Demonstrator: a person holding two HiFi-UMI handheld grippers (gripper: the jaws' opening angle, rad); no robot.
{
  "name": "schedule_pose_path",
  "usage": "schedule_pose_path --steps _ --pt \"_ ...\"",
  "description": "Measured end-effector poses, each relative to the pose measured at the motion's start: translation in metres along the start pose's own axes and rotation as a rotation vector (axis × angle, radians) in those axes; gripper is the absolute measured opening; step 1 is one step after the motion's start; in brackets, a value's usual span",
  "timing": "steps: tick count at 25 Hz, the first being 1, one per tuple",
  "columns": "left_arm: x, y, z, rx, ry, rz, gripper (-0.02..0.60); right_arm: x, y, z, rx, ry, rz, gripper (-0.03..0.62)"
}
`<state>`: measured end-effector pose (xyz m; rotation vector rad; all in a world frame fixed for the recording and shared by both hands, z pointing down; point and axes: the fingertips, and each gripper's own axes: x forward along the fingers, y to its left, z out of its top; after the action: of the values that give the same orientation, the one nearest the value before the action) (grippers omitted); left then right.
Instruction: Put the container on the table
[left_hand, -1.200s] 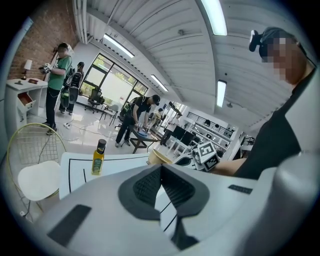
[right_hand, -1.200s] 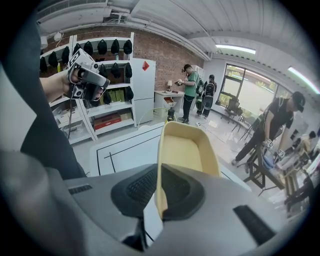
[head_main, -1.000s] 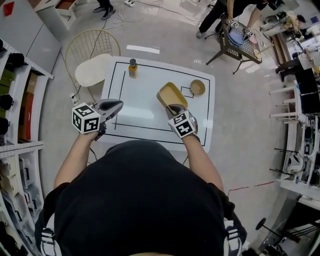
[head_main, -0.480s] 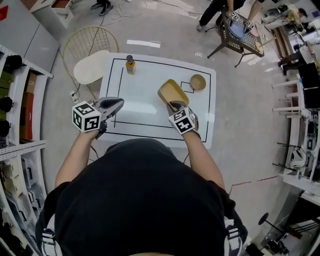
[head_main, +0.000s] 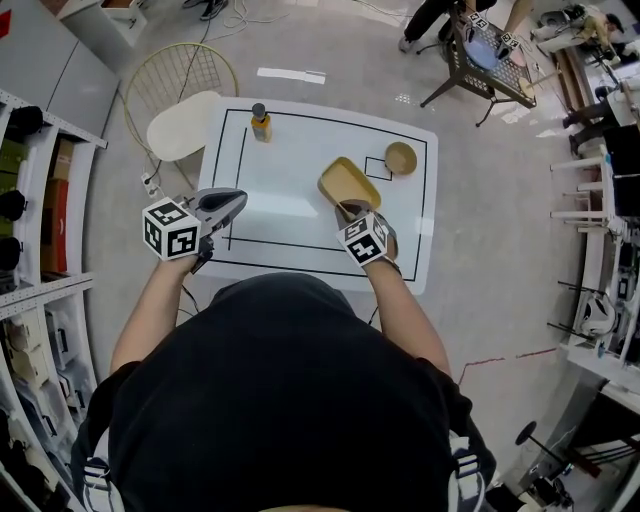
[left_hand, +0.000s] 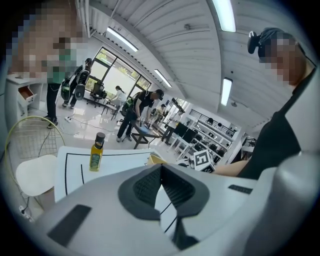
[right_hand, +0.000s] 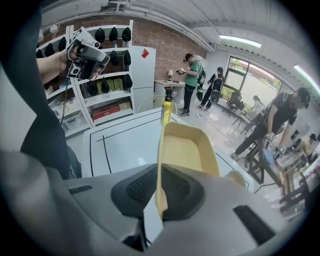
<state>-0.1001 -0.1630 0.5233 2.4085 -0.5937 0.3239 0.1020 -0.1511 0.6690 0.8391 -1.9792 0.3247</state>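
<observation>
While I look down in the head view, my right gripper is clamped on the near wall of the tan container. The container hangs over the right half of the white table, just beside a small marked square and near the bowl. I pinch one wall only, so the base is free to meet the surface. My left gripper hovers at the table's left side, out of the way, since I judge one hand enough for this.

In the left gripper view, its jaws are pressed together with nothing between them. The bottle stands well apart, at the far edge.

In the right gripper view, the pads bite the container's thin side wall, and its empty inside is open to view. Whether its bottom touches the table I cannot tell, so I judge the set-down unfinished.
</observation>
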Motion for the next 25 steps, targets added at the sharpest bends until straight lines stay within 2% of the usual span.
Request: schedule_pose_path --steps 11,25 --pt "0.012 0.009 0.008 0.014 0.024 0.006 0.008 0.027 -0.001 -0.025 -0.086 0.052 -0.069 0.02" --pt "0.032 0.012 0.007 0.019 0.07 -0.016 0.008 0.052 -0.005 -0.044 -0.095 0.073 -0.093 0.02"
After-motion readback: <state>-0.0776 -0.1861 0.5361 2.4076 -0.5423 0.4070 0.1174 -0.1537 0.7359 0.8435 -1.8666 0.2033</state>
